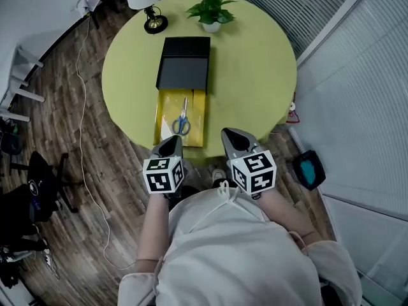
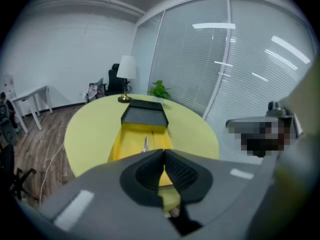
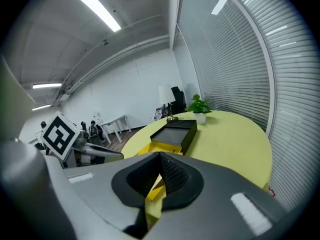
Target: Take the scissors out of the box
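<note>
Left gripper (image 1: 169, 144) and right gripper (image 1: 236, 138), both clenched and empty, hover at the near edge of the table (image 1: 255, 75), likely staged for the reach. Box (image 1: 185, 62) sits mid-table, its yellow tray (image 1: 167, 107) slid out to the near edge so the contents are exposed. Lamp (image 1: 150, 5) and plant (image 1: 211, 11) stand at the far edge, clear of the work. Scissors (image 1: 182, 121) lie flat in the tray, blue handles nearest, untouched

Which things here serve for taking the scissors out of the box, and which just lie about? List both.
Job in hand: scissors, yellow box tray, black box part, left tongs, right tongs, both shut and empty.
Lying about: lamp, potted plant, floor cable.
</note>
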`<move>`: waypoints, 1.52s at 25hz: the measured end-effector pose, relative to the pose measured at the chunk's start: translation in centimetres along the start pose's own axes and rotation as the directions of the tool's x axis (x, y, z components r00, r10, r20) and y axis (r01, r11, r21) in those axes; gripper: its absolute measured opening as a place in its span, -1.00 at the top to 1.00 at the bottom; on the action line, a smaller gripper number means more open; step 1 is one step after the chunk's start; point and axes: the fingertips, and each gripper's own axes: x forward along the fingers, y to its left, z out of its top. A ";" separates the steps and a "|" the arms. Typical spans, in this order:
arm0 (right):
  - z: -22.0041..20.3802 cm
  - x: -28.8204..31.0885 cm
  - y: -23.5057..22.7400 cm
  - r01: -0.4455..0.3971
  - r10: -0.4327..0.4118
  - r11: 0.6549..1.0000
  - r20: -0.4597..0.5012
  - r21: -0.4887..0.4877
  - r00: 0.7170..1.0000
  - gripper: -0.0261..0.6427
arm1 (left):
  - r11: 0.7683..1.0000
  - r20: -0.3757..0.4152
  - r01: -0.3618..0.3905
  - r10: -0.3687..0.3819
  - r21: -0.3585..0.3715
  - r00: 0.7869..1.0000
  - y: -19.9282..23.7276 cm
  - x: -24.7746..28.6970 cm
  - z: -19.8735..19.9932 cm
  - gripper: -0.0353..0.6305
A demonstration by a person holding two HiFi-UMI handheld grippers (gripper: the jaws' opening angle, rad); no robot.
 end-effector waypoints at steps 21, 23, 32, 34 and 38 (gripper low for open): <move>-0.3 4.9 -2.9 0.239 -0.231 0.956 -0.068 0.171 0.971 0.92 | 0.992 -0.525 0.123 -0.119 -0.026 0.843 4.8 13.9 -5.6 0.41; -0.3 5.0 -3.1 0.251 -0.242 0.951 -0.070 0.178 0.968 0.92 | 0.994 -0.544 0.106 -0.100 -0.020 0.833 5.1 14.4 -6.0 0.41; -0.4 5.1 -3.9 0.279 -0.269 0.941 -0.077 0.190 0.960 0.92 | 0.988 -0.558 0.125 -0.052 0.093 0.828 5.4 15.0 -6.0 0.59; -0.4 5.0 -3.9 0.283 -0.274 0.940 -0.074 0.192 0.959 0.92 | 0.979 -0.540 0.131 -0.027 0.155 0.841 5.2 15.0 -5.7 0.59; -0.9 5.0 -3.5 0.286 -0.276 0.938 -0.079 0.196 0.958 0.92 | 0.958 -0.511 0.148 -0.003 0.244 0.859 5.2 14.9 -5.7 0.61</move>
